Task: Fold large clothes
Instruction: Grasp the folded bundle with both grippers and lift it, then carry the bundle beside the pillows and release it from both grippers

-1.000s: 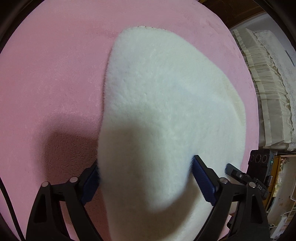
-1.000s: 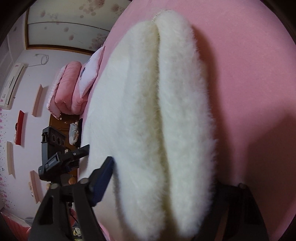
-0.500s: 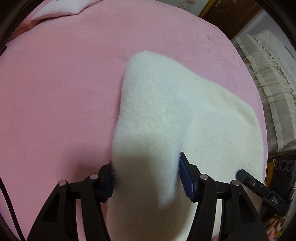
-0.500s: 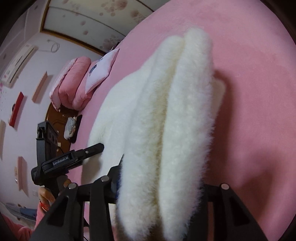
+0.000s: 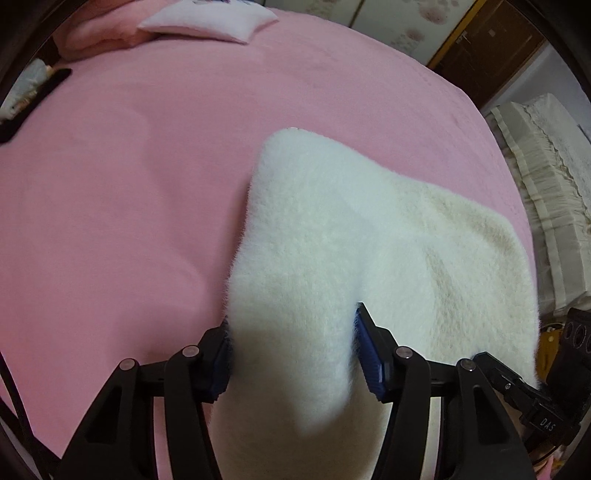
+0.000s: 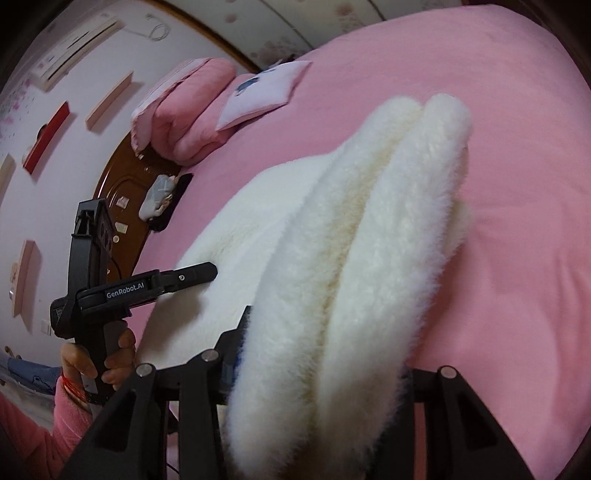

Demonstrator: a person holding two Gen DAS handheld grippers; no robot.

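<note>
A white fluffy fleece garment (image 5: 332, 229) lies folded over on the pink bed (image 5: 129, 166). My left gripper (image 5: 293, 350) is shut on a thick bunch of the garment's near edge, blue pads pressed into the fleece on both sides. In the right wrist view the same garment (image 6: 369, 240) hangs in thick folded layers, and my right gripper (image 6: 325, 365) is shut on that bundle. The right finger is mostly hidden by fleece. The left gripper's body (image 6: 122, 291) shows at the garment's left edge, held by a hand.
A pale pillow (image 5: 207, 22) and a pink folded quilt (image 6: 184, 107) lie at the head of the bed. A wooden headboard (image 6: 122, 184) stands behind them. A cream bedding stack (image 5: 546, 184) sits beyond the bed's right edge. Bare pink sheet spreads left of the garment.
Both grippers have pulled back and lifted with the fleece held, so more of the bed and room shows. The jaws have closed tighter on the garment than a second ago.
</note>
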